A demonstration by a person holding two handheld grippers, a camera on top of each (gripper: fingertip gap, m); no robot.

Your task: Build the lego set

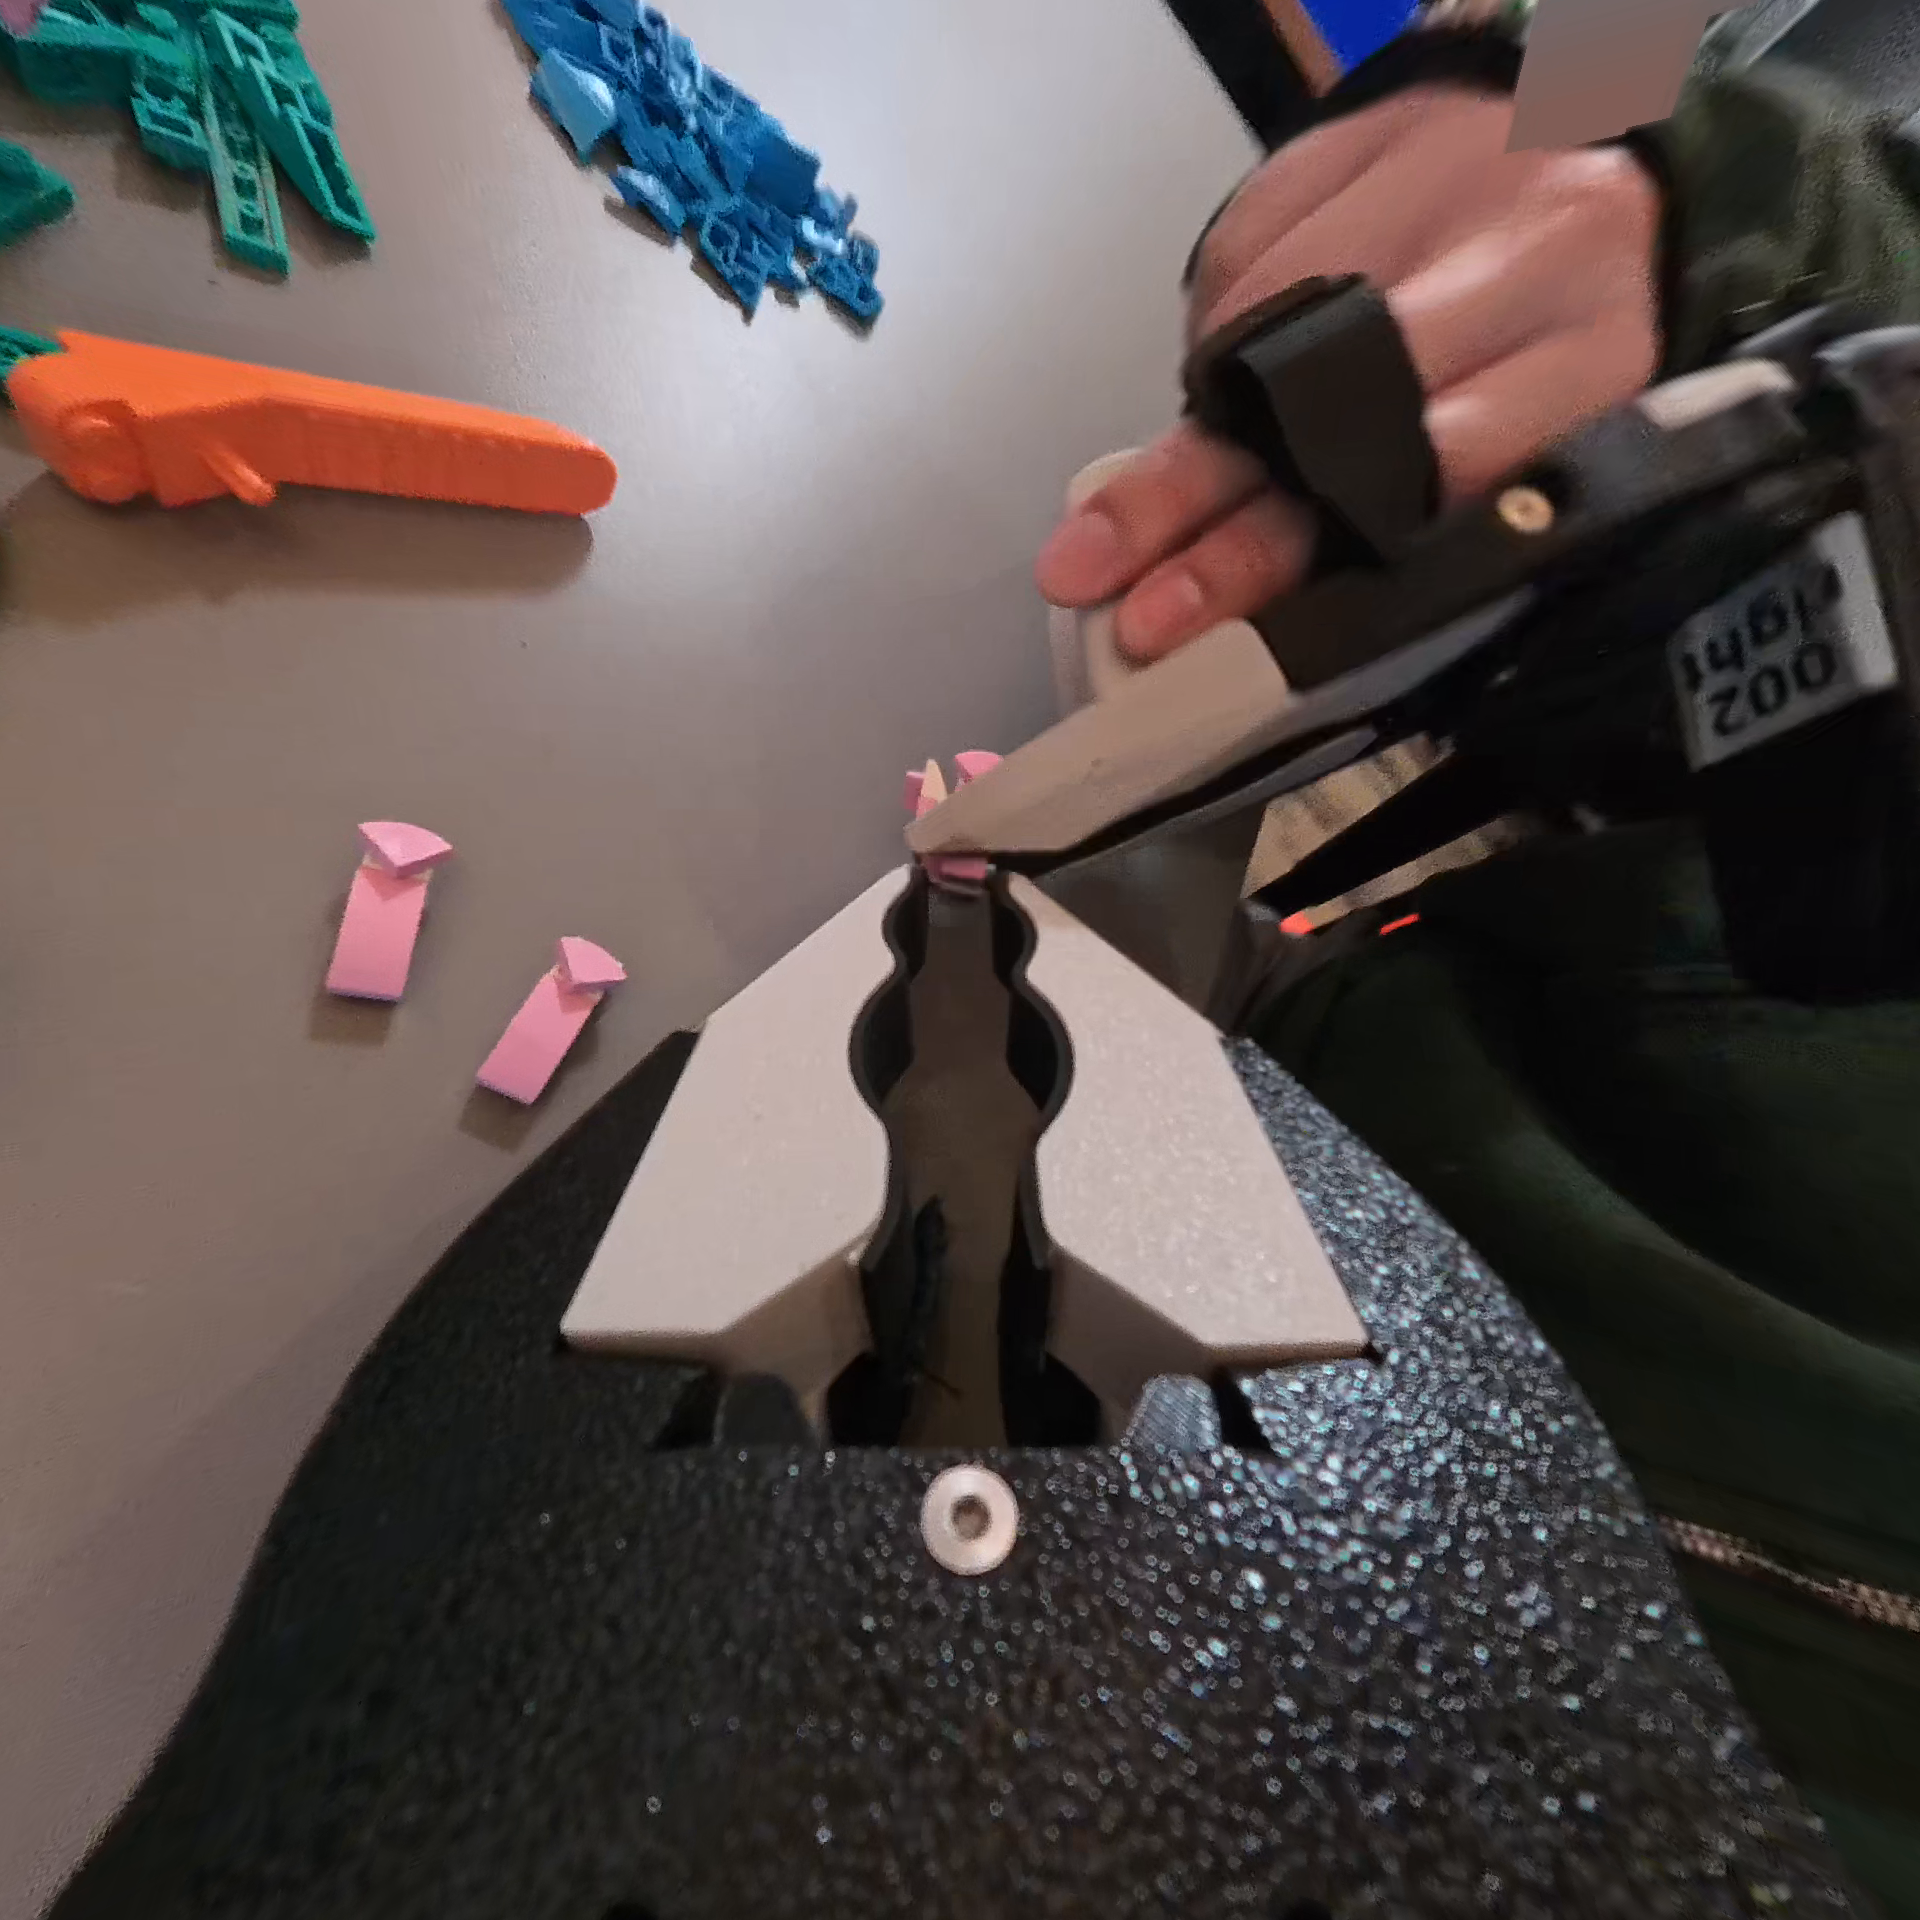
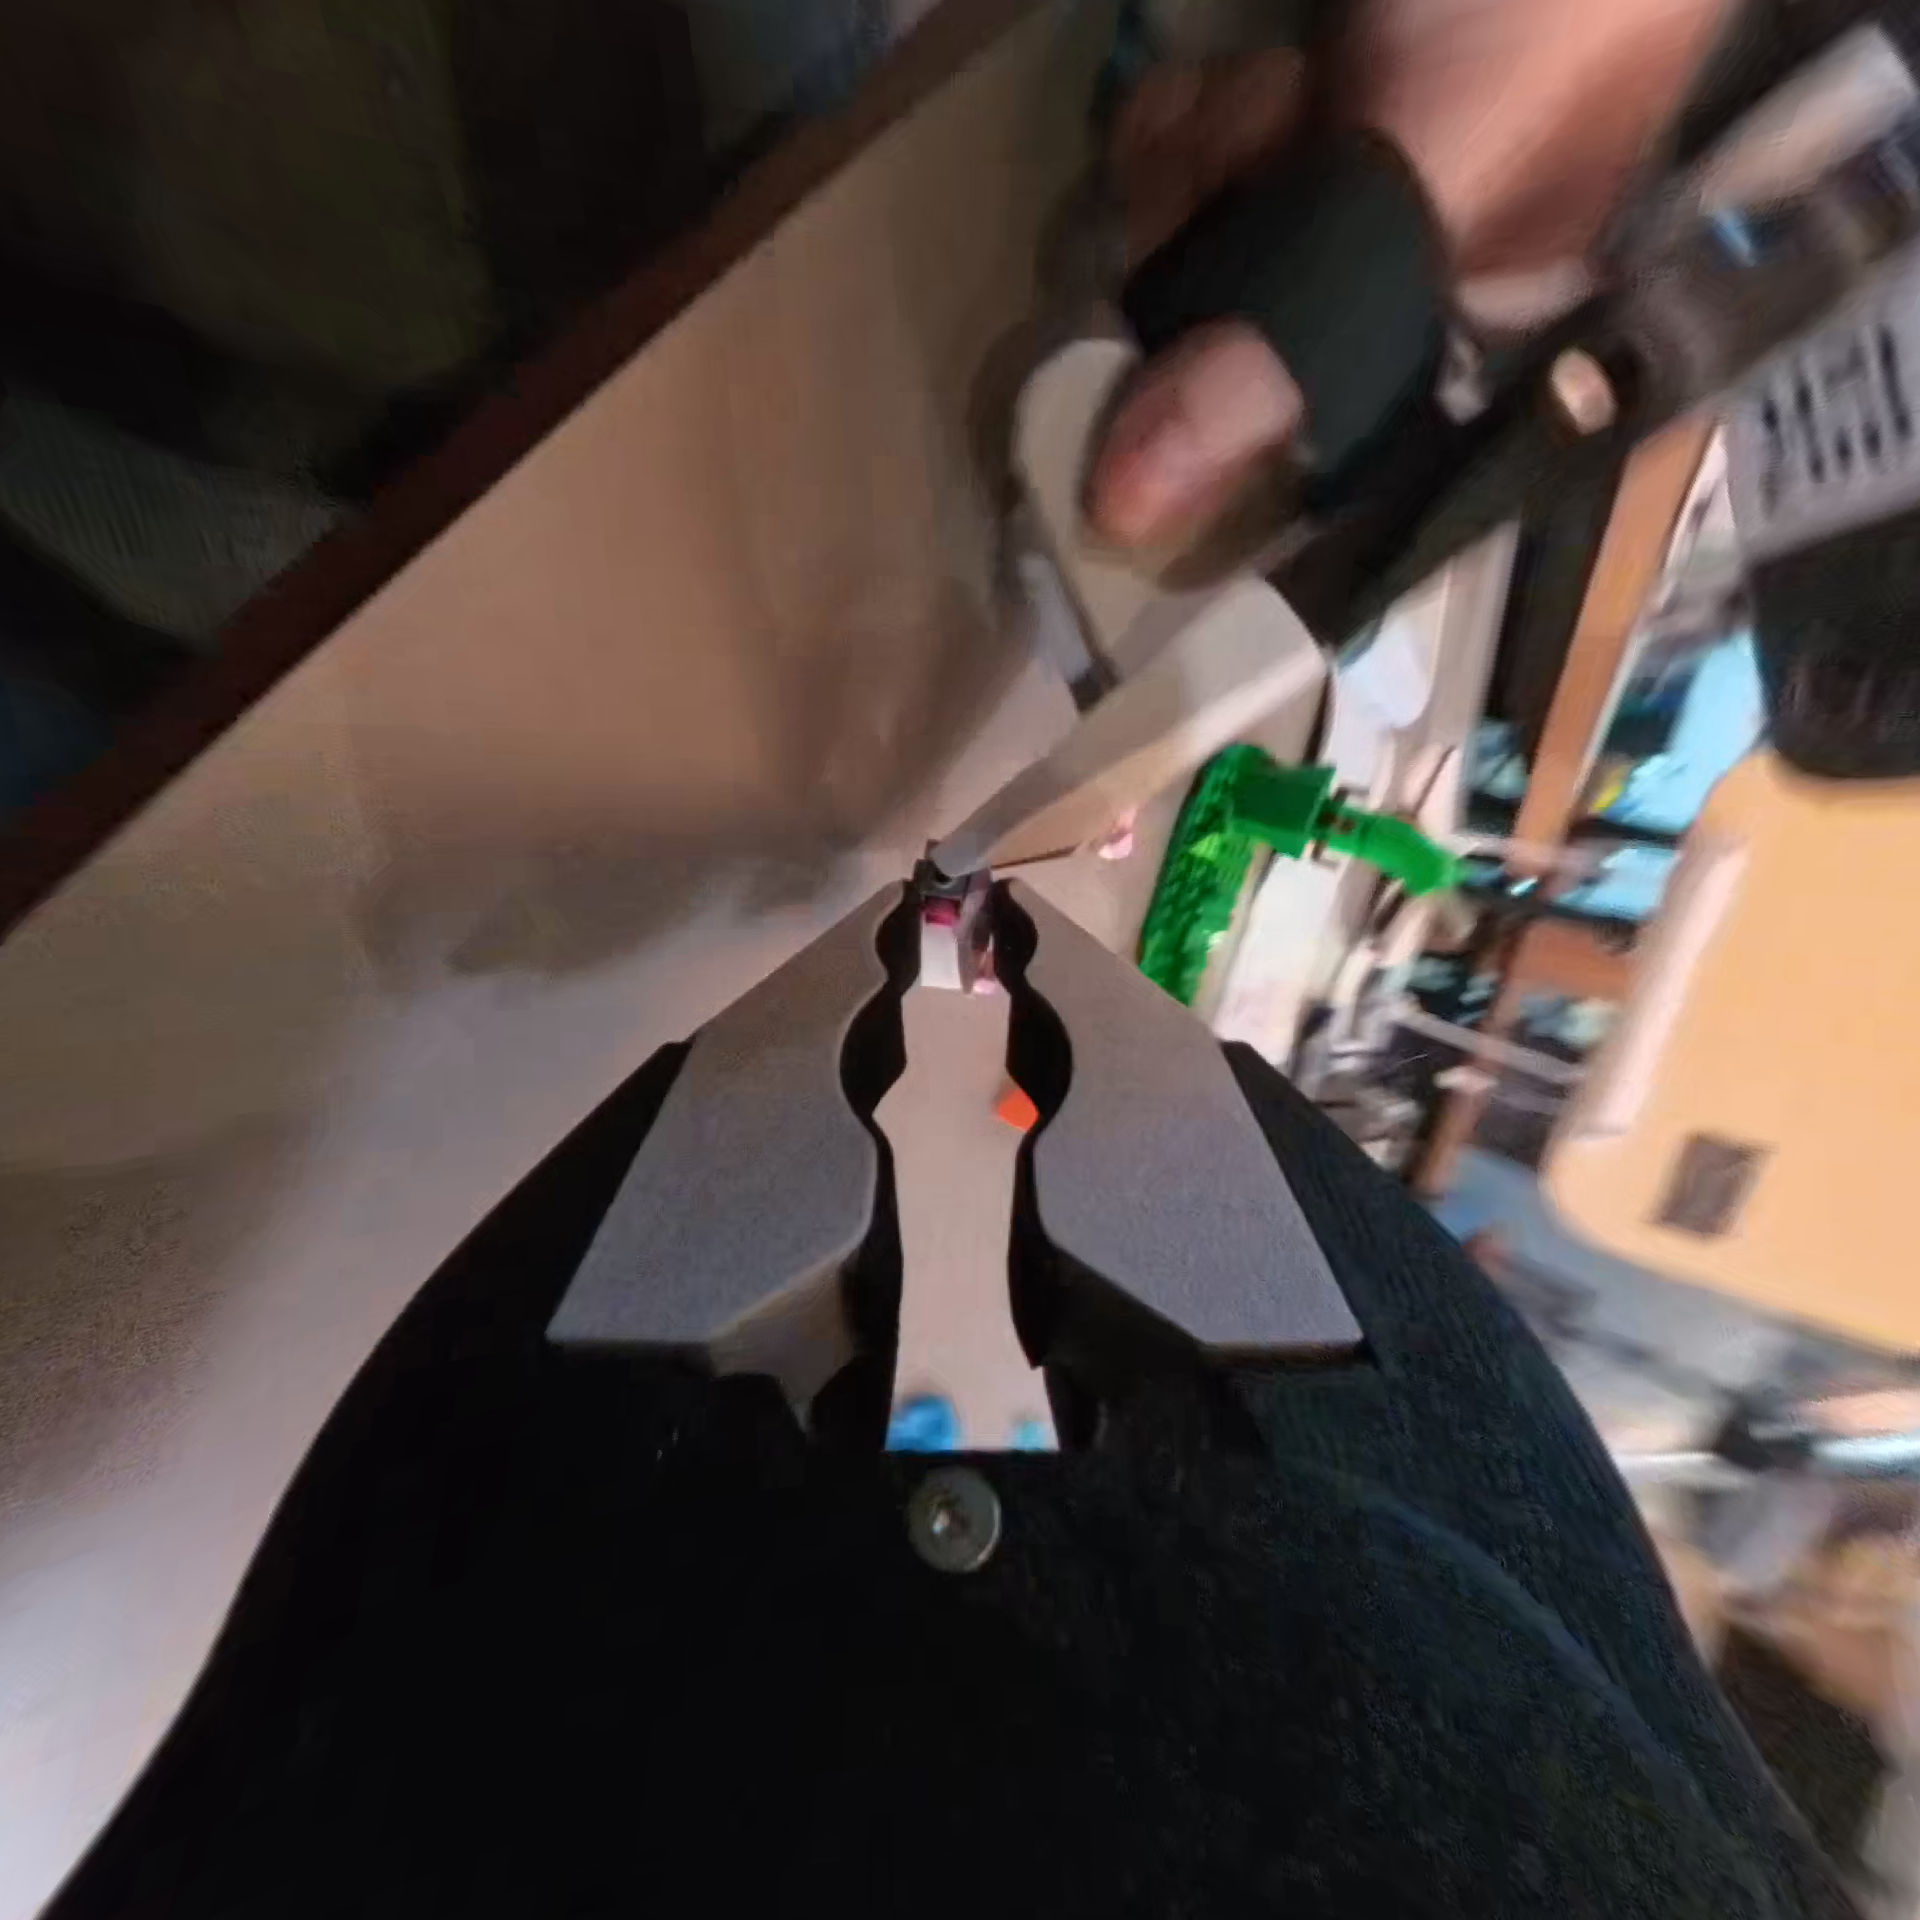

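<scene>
Both grippers pinch pink parts mid-air above the grey desk's near edge: left gripper (image 1: 954, 878) clamped on a small pink lego piece (image 1: 956, 871), right gripper (image 2: 958, 902) on a pink-and-white lego sub-assembly (image 2: 951, 940); square studs first, press straight, hold clamps tight.

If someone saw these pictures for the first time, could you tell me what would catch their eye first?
Probably the two tongs meeting tip to tip in the middle: the left tongs and the right tongs both pinch small pink pieces. Next, the orange brick separator lying at the upper left of the table, with green and blue brick piles beyond it and two finished pink assemblies nearer.
</scene>
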